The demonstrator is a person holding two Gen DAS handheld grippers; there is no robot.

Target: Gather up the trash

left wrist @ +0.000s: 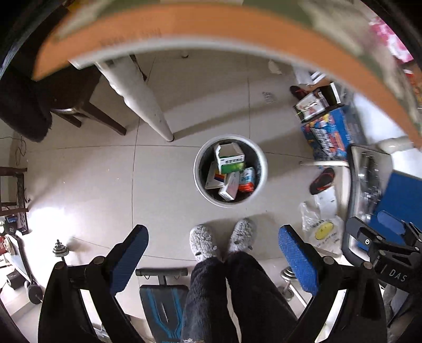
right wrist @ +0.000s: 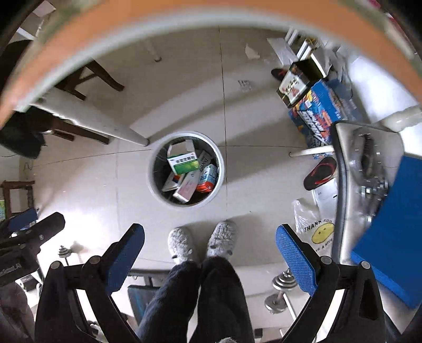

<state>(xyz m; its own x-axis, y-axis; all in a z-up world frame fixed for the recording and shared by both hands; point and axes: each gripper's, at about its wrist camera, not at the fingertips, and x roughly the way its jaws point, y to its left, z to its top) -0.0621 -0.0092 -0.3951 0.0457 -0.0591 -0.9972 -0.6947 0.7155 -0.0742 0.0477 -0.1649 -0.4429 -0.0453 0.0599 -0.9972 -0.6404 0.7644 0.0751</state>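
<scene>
Floor: pale glossy tiles (left wrist: 87, 184), thin grout lines. Round white trash bin (left wrist: 259, 154), dark liner, standing on the tiles just ahead of two grey fleecy slippers (left wrist: 203, 244); contents: green-and-white carton (left wrist: 230, 161) uppermost, pink-and-white box (left wrist: 230, 186), orange-and-blue packet (left wrist: 248, 180), all lying tilted. White tapered table leg (left wrist: 147, 105) just behind the bin, orange-edged tabletop (left wrist: 211, 23) arching overhead, blurred. Right side: blue printed cartons (right wrist: 320, 105), red-and-black sandal (right wrist: 320, 172), white plastic bag with yellow smiley (right wrist: 320, 232), steel dumbbell (right wrist: 282, 287). Left: dark wooden chair (left wrist: 79, 110). Left gripper (left wrist: 213, 261) and right gripper (right wrist: 211, 260): black frames, blue textured pads, both pointed straight down above the bin, jaws spread wide, holding nothing.
</scene>
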